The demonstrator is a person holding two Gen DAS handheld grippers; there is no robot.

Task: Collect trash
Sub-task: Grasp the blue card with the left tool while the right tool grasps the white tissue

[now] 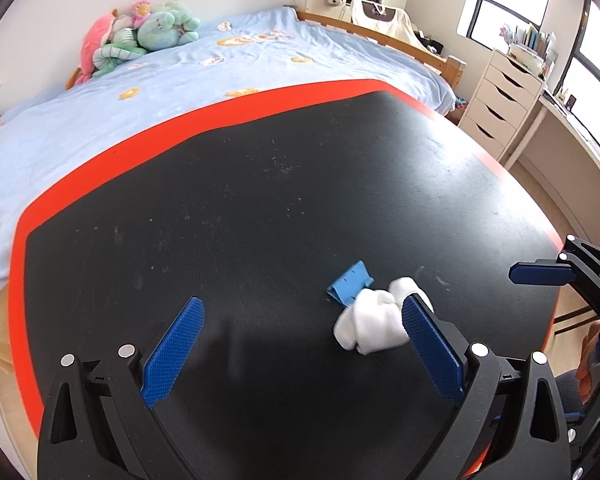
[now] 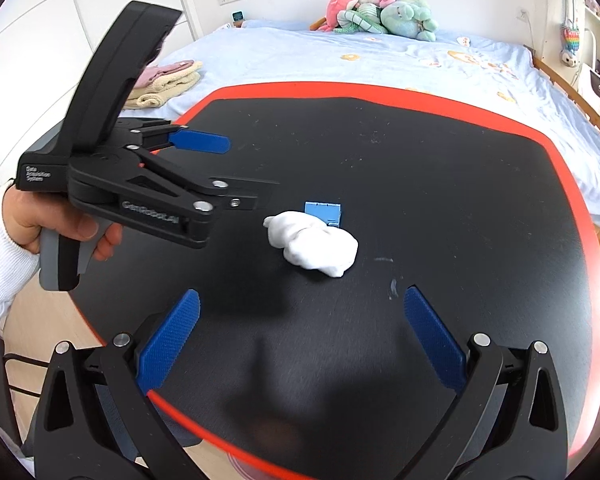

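Evidently the work is sitting at the approach step, before any pick-up: both tools are hanging over the black table (image 2: 440, 168) with nothing between their fingers. Reading the right wrist view from its left edge, a hand (image 2: 60, 224) in a white sleeve is gripping the handle of the left gripper (image 2: 224, 172), which is showing side-on at about nine o'clock with its one visible blue finger pointing toward the middle of the table; in its own camera the left gripper (image 1: 300, 344) is standing wide open and empty. Moving rightward, the crumpled white tissue (image 2: 314, 242) is lying near the centre of the table, at roughly twelve o'clock from the right gripper (image 2: 300, 338), with a small blue scrap (image 2: 324, 213) touching its far side and partly tucked under it. In the left wrist view the same tissue (image 1: 374, 322) is sitting at about one o'clock, just behind the right-hand blue pad, and the scrap (image 1: 350, 282) is lying at its upper left. The right gripper is also spread wide and holding nothing. No bin is showing in either view. The next move probably calls for one gripper to drop so its fingers straddle the tissue, then close; the flat scrap looks harder to pinch off the table.
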